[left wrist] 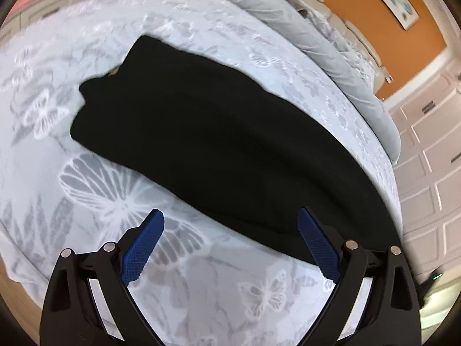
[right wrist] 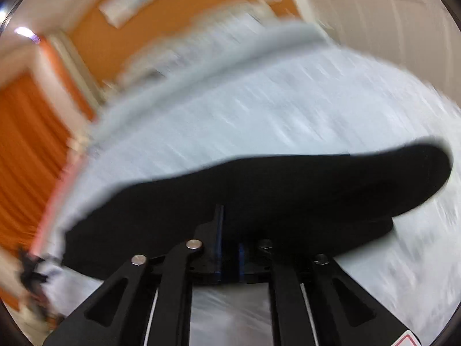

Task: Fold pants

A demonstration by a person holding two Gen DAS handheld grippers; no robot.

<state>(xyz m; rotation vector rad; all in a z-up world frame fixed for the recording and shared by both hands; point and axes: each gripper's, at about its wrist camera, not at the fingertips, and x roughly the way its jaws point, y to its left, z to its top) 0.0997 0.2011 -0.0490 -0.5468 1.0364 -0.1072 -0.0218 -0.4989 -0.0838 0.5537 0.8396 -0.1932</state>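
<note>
left claw (left wrist: 230, 216) gapes over pants (left wrist: 213, 144); right claw (right wrist: 229, 230) pinches them, blurred

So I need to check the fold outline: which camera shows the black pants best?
The left wrist view: the pants lie sharp and nearly whole on the bedspread. The right wrist view shows them blurred and partly hidden behind the right gripper.
</note>
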